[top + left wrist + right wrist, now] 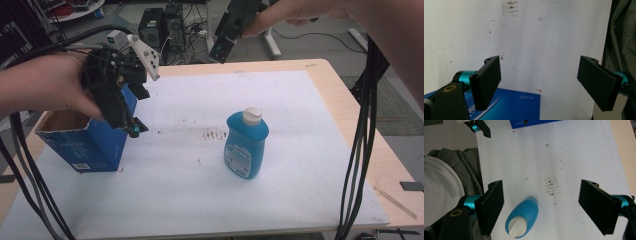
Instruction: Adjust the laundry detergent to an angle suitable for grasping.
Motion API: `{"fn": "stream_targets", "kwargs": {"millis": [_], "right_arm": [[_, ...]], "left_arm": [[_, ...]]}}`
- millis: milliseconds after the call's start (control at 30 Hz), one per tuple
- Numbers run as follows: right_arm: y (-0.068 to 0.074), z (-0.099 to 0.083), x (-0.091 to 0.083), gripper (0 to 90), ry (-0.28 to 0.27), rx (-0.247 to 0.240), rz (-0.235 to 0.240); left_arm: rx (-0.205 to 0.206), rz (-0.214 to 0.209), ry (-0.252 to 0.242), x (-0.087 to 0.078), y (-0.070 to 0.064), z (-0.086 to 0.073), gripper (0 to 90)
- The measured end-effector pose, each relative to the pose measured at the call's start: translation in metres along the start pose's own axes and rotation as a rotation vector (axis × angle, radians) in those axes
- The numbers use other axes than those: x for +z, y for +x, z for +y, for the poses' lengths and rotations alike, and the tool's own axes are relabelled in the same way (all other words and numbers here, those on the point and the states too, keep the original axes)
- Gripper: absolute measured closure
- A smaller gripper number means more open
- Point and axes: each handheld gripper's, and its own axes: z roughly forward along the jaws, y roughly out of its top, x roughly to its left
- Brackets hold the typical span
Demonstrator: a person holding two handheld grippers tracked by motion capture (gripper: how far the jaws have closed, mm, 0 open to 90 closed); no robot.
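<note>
A blue dish-soap bottle (246, 145) with a white cap stands upright near the middle of the white mat (290, 100). At the left of the mat stands a blue cardboard box (85, 142), its top open. A hand holds my left gripper (137, 110) open just above and right of the box, with nothing between its fingers. In the left gripper view the gripper (540, 67) looks down on the mat, with the box (509, 105) at the bottom. My right gripper (222, 47) hangs open, high over the table's far edge. Below that gripper (541, 192) lies the bottle (522, 218), seen from above.
Dark smudges (215, 134) mark the mat left of the bottle. Black cables (359, 150) hang at the right and others (25, 175) at the left. The wooden table edge (350, 105) borders the mat. Equipment and wires (165, 25) sit on the floor beyond.
</note>
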Motion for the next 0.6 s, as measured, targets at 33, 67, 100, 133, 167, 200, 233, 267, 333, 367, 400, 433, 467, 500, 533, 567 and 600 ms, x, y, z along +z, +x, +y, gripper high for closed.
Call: {"fn": "stream_targets", "kwargs": {"millis": [33,67,100,133,167,200,233,267,333,367,400,433,467,500,533,567,600], "right_arm": [[0.0005,0.0,-0.0002,20.1,0.0,-0.002,-0.001],[0.0009,-0.0001,-0.0006,20.1,-0.002,-0.003,-0.002],[0.0009,-0.0001,-0.0006,20.1,-0.002,-0.003,-0.002],[0.0014,-0.0003,-0.0016,20.2,-0.005,-0.002,-0.003],[0.0014,-0.0003,-0.0016,20.2,-0.005,-0.002,-0.003],[0.0022,-0.0003,-0.002,20.1,-0.005,0.001,-0.003],[0.0022,-0.0003,-0.002,20.1,-0.005,0.001,-0.003],[0.0028,-0.0002,-0.0014,20.1,-0.007,-0.003,-0.001],[0.0031,0.0003,-0.0005,20.1,-0.004,-0.007,0.0],[0.0031,0.0003,-0.0005,20.1,-0.004,-0.007,0.0],[0.0033,0.0013,0.0004,20.1,-0.003,-0.01,0.001],[0.0033,0.0013,0.0004,20.1,-0.003,-0.01,0.001],[0.0038,0.0018,0.0009,20.1,-0.002,-0.011,0.007],[0.0045,0.0025,0.0016,20.2,-0.002,-0.016,0.01],[0.0052,0.0032,0.0026,20.1,0.002,-0.02,0.014],[0.0052,0.0032,0.0026,20.1,0.002,-0.02,0.014],[0.0058,0.0035,0.0032,20.1,0.007,-0.018,0.01]], "left_arm": [[-0.004,0.0,0.001,0.0002,0.0,0.0,19.4],[-0.005,-0.001,0.001,0.0003,-0.0001,0.0,19.4],[-0.005,-0.001,0.001,0.0003,-0.0001,0.0,19.4],[0.0,-0.006,0.002,0.0007,-0.001,0.0,19.4],[0.0,-0.006,0.002,0.0007,-0.001,0.0,19.4],[0.004,-0.007,0.005,0.0006,-0.0019,0.0,19.4],[0.004,-0.007,0.005,0.0006,-0.0019,0.0,19.4],[0.008,-0.006,0.005,0.0005,-0.0021,-0.0004,19.4],[0.007,-0.004,0.007,0.0006,-0.0021,-0.0008,19.4],[0.007,-0.004,0.007,0.0006,-0.0021,-0.0008,19.4],[0.005,-0.003,0.004,0.0003,-0.0021,-0.0015,19.4],[0.005,-0.003,0.004,0.0003,-0.0021,-0.0015,19.4],[0.009,-0.005,0.003,-0.0002,-0.0017,-0.0018,19.4],[0.002,-0.01,0.002,-0.0001,-0.002,-0.0022,19.4],[-0.001,-0.006,0.003,-0.0005,-0.0015,-0.0029,19.4],[-0.001,-0.006,0.003,-0.0005,-0.0015,-0.0029,19.4],[-0.006,-0.004,0.001,-0.0007,-0.0012,-0.0034,19.4]]}}
